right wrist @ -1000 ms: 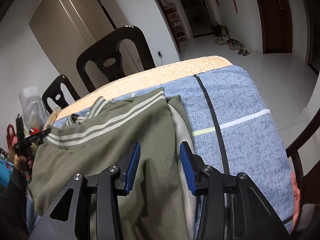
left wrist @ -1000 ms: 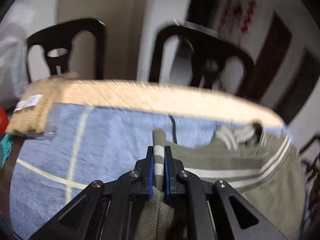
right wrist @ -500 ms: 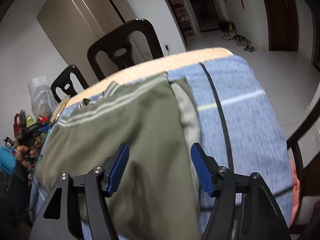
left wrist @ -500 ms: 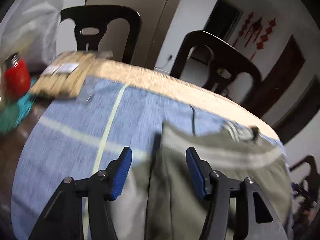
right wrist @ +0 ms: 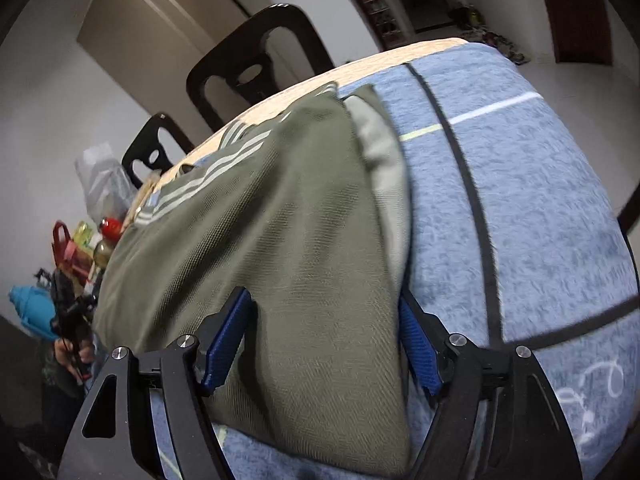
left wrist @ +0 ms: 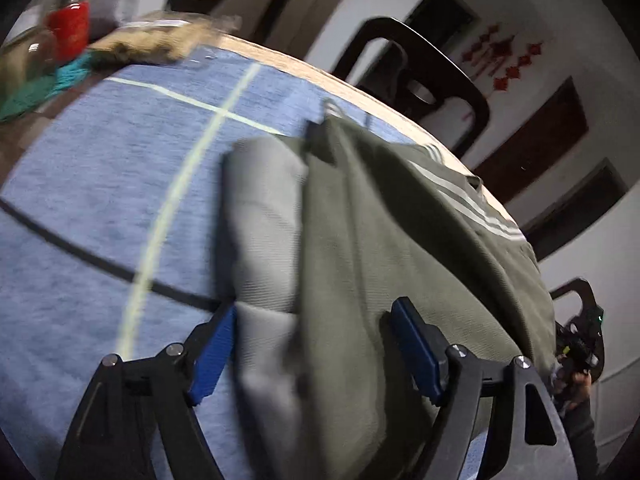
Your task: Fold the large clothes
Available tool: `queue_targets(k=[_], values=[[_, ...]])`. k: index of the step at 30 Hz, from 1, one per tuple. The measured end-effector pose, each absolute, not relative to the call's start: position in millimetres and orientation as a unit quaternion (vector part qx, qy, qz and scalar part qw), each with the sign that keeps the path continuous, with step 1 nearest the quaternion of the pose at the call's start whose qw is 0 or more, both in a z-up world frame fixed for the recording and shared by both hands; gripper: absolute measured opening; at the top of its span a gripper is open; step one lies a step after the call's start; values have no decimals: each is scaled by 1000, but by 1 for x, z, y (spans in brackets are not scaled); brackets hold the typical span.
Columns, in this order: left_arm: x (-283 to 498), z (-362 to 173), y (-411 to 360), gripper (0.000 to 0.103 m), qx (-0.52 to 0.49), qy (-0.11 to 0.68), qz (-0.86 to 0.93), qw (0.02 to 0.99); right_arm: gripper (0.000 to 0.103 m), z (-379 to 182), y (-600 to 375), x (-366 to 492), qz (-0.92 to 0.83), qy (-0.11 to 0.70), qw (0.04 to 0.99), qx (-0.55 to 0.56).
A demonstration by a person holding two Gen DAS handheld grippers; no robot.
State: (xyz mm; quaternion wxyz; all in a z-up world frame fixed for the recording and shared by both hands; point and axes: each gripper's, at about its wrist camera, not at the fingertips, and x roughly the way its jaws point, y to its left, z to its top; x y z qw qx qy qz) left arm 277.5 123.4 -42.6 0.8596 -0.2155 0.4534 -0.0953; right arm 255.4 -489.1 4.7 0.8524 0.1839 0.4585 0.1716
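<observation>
The olive garment is laid lengthwise-folded on the blue blanket. Both the left gripper and right gripper are opening (nothing pinched), straddling its near edges, probably for regrasping.

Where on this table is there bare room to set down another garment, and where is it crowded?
Free: the blue cloth left of the olive garment, and the blue stretch right of it. Crowded: the far-left corner, with a red-filled jar, teal cloth and a tan packet.
</observation>
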Motion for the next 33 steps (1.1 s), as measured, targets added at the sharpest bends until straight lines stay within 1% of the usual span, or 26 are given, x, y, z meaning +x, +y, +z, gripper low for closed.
queue_targets(k=[2, 3, 4, 5, 6, 7, 8, 9, 10, 11, 14, 19, 21, 24, 27, 29, 31, 33], values=[[280, -43, 117, 77, -203, 448, -86, 867, 73, 3, -492, 262, 174, 451, 851, 206], [281, -43, 115, 64, -202, 447, -84, 867, 73, 2, -492, 263, 178, 452, 846, 220], [281, -43, 114, 55, -207, 451, -89, 864, 71, 1, -490, 264, 193, 457, 838, 226], [281, -43, 113, 40, -213, 458, -97, 858, 61, 1, -486, 263, 207, 462, 832, 227], [281, -44, 110, 37, -209, 462, -97, 857, 52, -1, -482, 261, 215, 468, 828, 220], [280, -43, 106, 32, -192, 464, -93, 860, 50, -2, -478, 259, 214, 471, 830, 208], [280, -41, 102, 27, -174, 465, -92, 863, 44, -2, -477, 259, 208, 471, 833, 203], [281, -40, 100, 22, -168, 465, -92, 864, 26, -4, -480, 261, 200, 476, 830, 212], [283, -39, 98, 21, -166, 468, -91, 864, 19, -6, -485, 264, 194, 483, 822, 230], [285, -37, 97, 18, -163, 470, -89, 863, 15, -7, -487, 266, 193, 486, 816, 247], [287, -18, 98, 15, -162, 456, -90, 870, 12, 15, -473, 263, 178, 488, 824, 225], [281, 40, 103, 14, -162, 416, -108, 888, 11, 83, -473, 249, 184, 448, 844, 229], [275, 62, 102, 14, -156, 402, -115, 895, 9, 109, -471, 238, 185, 435, 853, 222], [260, 88, 107, 14, -153, 384, -122, 903, 9, 133, -466, 210, 189, 425, 861, 203], [232, 100, 114, 14, -145, 373, -127, 908, 9, 140, -464, 173, 194, 419, 865, 194], [211, 96, 119, 14, -139, 377, -128, 907, 9, 132, -464, 140, 189, 423, 864, 196], [190, 79, 121, 14, -138, 387, -128, 903, 9, 118, -463, 117, 184, 430, 862, 194], [167, 54, 123, 14, -142, 411, -127, 892, 9, 89, -469, 94, 173, 451, 850, 212]])
